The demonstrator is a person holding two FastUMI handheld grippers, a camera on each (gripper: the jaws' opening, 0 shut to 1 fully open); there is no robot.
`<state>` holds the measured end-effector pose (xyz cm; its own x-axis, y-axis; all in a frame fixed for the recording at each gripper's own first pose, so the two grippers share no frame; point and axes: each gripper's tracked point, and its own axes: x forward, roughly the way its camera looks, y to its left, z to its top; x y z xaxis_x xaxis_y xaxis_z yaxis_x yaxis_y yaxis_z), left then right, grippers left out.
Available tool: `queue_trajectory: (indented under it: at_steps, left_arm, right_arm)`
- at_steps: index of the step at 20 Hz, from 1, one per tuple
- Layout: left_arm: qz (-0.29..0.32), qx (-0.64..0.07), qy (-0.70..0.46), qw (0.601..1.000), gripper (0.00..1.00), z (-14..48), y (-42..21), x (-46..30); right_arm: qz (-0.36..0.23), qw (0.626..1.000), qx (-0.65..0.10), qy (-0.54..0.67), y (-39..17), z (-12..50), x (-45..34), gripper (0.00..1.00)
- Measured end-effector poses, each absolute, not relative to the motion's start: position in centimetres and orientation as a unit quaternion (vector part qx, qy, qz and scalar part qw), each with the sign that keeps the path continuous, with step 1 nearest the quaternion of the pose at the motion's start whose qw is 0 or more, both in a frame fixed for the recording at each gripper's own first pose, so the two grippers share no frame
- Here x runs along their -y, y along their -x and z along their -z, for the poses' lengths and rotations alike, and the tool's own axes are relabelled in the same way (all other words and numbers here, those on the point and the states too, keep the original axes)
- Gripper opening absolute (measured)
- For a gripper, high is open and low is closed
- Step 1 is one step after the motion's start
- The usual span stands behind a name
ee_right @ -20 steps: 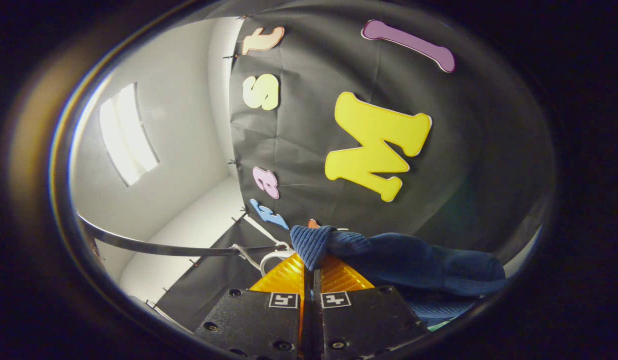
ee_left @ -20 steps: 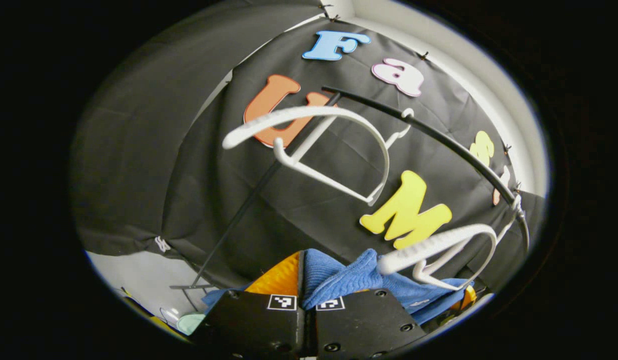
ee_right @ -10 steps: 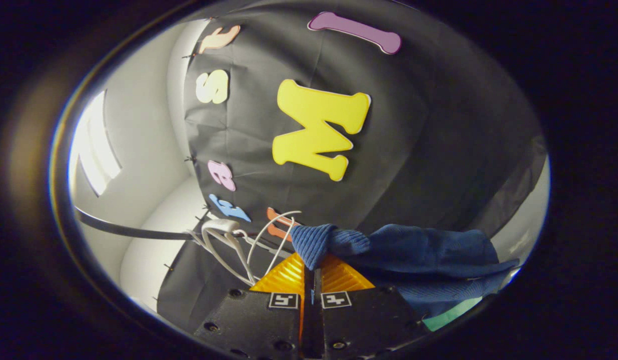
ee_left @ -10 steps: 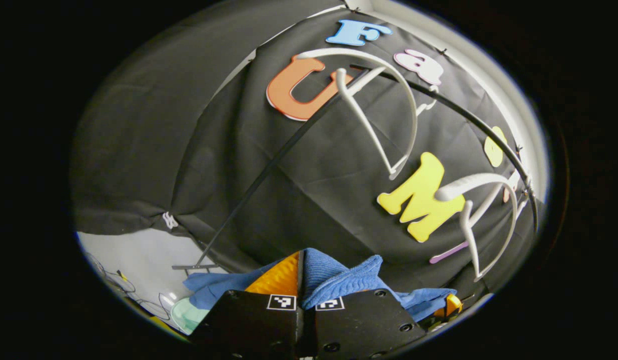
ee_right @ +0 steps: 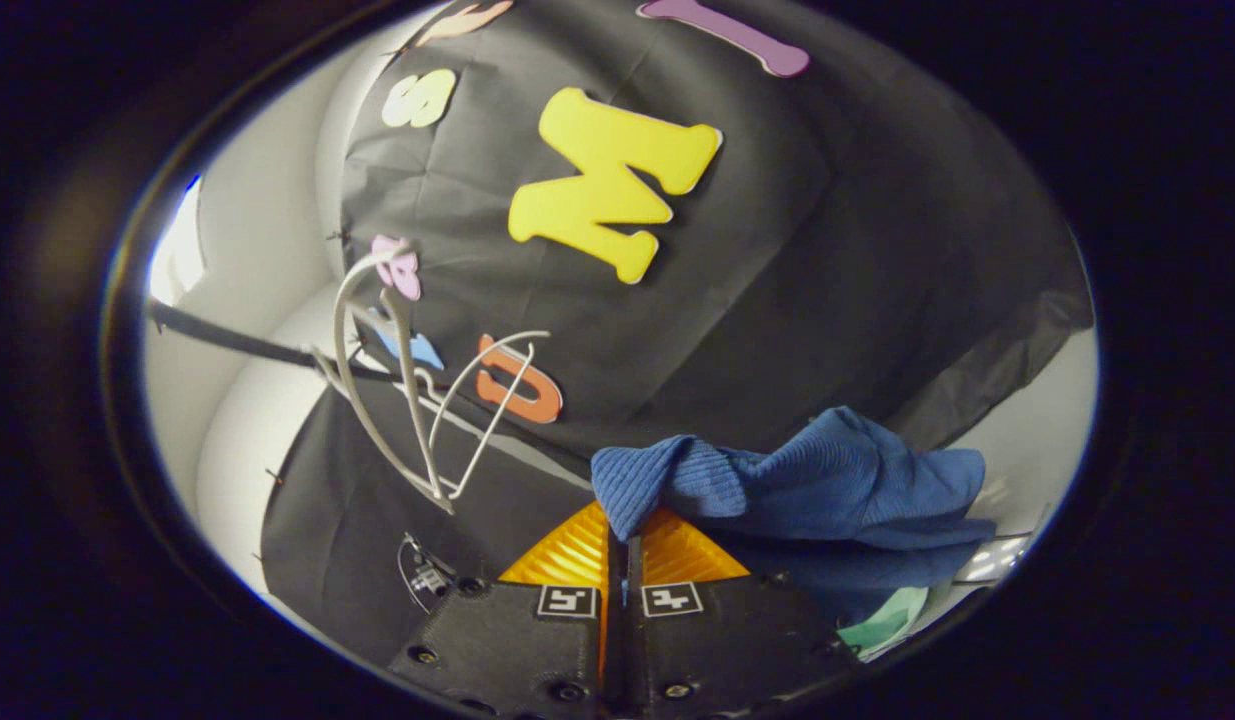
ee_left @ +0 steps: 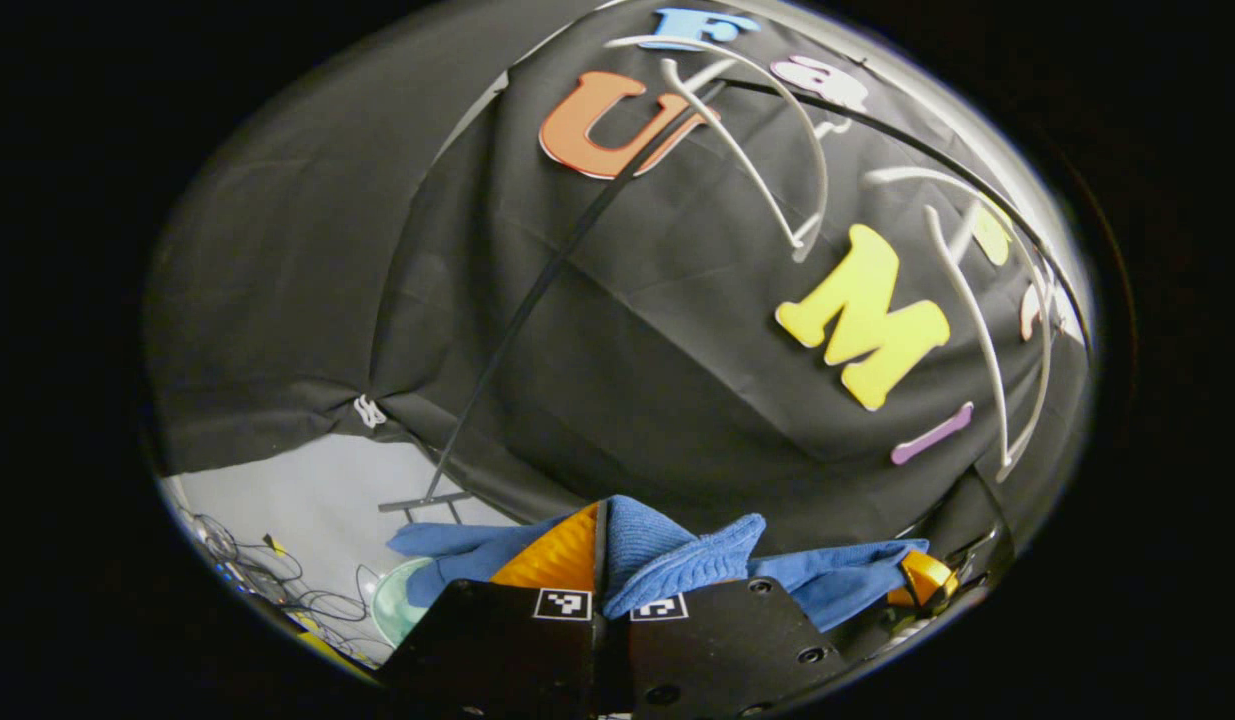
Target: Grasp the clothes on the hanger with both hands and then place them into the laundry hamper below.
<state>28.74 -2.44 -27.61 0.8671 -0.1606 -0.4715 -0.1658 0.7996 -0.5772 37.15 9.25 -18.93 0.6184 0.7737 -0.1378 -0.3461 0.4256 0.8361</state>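
A pale green hamper [ee_left: 392, 610] edge shows low in the left gripper view; its contents are hidden. The left claw [ee_left: 599, 545] pinches a blue ribbed garment [ee_left: 677, 565] draping toward the right claw [ee_right: 617, 545], which pinches its other bunched end [ee_right: 777, 485]. White hangers [ee_left: 777, 150] hang bare on the black rail [ee_left: 907, 150] above.

Dim booth, sharp centre, strong fisheye bending and blur toward the edges.
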Motion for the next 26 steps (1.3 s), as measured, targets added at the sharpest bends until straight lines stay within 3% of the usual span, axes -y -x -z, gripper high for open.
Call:
queue_trajectory:
  at_steps: [6, 12, 21, 26]
  left_arm:
    - [0.028, -0.290, 0.225, 0.930, 0.06, 27.4, -26.9, 5.1]
    - [0.052, -0.309, 0.178, 0.933, 0.05, 26.7, -24.5, 7.1]
    - [0.021, -0.343, 0.132, 0.930, 0.05, 30.8, -20.7, 4.8]
    - [0.008, -0.386, 0.122, 0.914, 0.05, 35.5, -19.0, 4.4]
  right_arm:
    - [-0.362, 0.836, -0.281, -0.303, -33.0, 19.2, -13.9, 0.04]
    - [-0.387, 0.844, -0.301, -0.217, -29.9, 19.7, -20.6, 0.04]
    - [-0.378, 0.839, -0.371, -0.126, -27.7, 25.3, -24.9, 0.04]
    - [-0.344, 0.834, -0.427, -0.064, -26.9, 30.3, -25.4, 0.04]
